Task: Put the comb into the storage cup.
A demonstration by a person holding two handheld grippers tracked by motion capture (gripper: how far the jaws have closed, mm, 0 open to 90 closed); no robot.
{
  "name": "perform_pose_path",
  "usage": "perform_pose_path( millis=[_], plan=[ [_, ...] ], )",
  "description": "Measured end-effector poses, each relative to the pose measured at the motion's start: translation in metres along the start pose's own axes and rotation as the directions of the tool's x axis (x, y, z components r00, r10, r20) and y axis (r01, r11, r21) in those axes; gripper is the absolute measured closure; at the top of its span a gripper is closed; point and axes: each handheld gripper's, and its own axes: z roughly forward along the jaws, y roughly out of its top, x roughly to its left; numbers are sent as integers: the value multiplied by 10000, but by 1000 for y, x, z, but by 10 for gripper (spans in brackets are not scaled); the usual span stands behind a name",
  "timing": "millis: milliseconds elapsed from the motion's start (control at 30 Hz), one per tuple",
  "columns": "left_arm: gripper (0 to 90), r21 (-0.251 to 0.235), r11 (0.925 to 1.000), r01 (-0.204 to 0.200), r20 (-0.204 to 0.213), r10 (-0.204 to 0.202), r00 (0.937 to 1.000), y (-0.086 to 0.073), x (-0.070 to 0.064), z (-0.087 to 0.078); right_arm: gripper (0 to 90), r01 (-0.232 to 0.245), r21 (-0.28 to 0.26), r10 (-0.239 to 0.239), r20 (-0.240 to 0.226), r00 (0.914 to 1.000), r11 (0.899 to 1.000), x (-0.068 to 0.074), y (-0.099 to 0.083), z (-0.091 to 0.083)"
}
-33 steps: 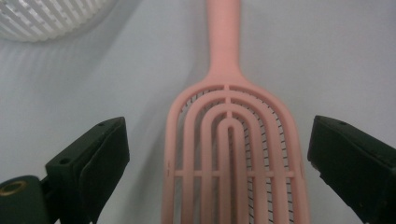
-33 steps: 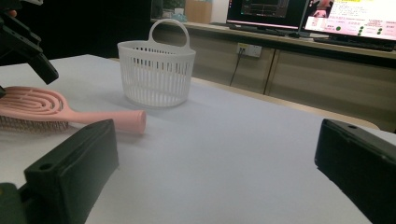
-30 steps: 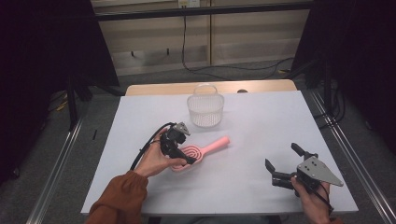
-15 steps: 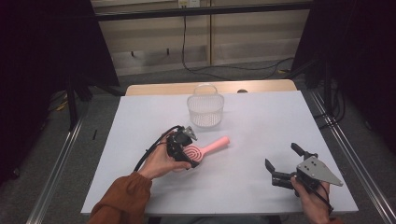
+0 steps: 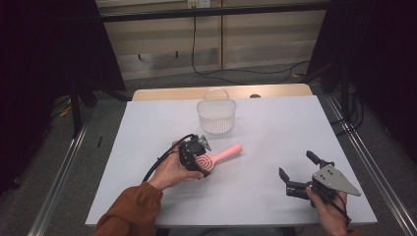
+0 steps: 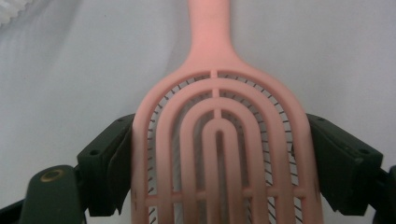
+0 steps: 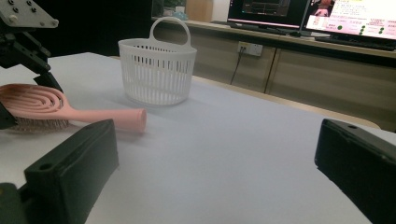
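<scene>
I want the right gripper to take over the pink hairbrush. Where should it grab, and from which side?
Probably the handle. The left gripper is shut on the sides of the pink hairbrush head, bristles down, so the slim handle pointing toward the white basket is free. Bring the right gripper in from the handle's side, jaws spanning its narrow width.

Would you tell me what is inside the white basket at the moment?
Nothing shows through the slatted wall of the white basket; its floor is hidden behind the wall.
</scene>
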Motion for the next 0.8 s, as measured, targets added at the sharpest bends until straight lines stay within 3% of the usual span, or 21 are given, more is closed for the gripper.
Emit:
perform_pose_path(
  millis=[167,300,533,800],
  plan=[
    [171,-44,10000,-29,-45,29,10000,1,-1,2,0,7,9,-7,-6,10000,10000,0,0,0],
    [143,189,9997,-149,-62,151,9999,1,-1,6,0,-11,13,11,1,10000,10000,0,0,0],
    [179,214,9996,204,144,-207,9997,0,3,7,0,-3,5,3,-16,10000,10000,-1,0,1],
    [184,354,9992,159,215,-167,9996,1,4,7,0,6,17,-6,-33,10000,10000,-1,0,0]
  ],
)
